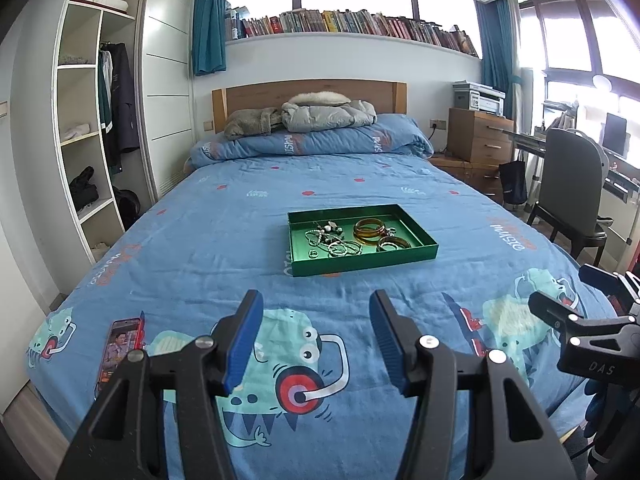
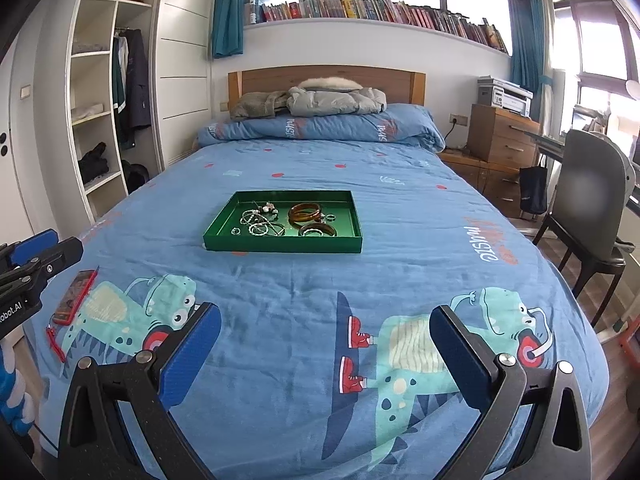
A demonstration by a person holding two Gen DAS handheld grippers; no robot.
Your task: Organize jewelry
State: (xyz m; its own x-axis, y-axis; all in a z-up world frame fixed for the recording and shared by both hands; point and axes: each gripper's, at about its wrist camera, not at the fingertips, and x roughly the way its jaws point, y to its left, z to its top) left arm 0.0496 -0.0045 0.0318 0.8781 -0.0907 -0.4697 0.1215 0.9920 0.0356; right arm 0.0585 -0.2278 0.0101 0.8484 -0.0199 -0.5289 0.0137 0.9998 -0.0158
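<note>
A shallow green tray lies on the blue bedspread in the middle of the bed. Inside it are amber bangles, a second brown bangle, silver chains and a beaded necklace, and small rings. My left gripper hovers open over the foot of the bed, well short of the tray, nothing between its blue pads. My right gripper stands wide open, also empty and short of the tray. Each gripper shows at the edge of the other's view.
A red-cased phone with a lit screen lies on the bed's near left. A folded duvet and coats sit at the headboard. An open wardrobe stands left; drawers, a chair and a desk stand right.
</note>
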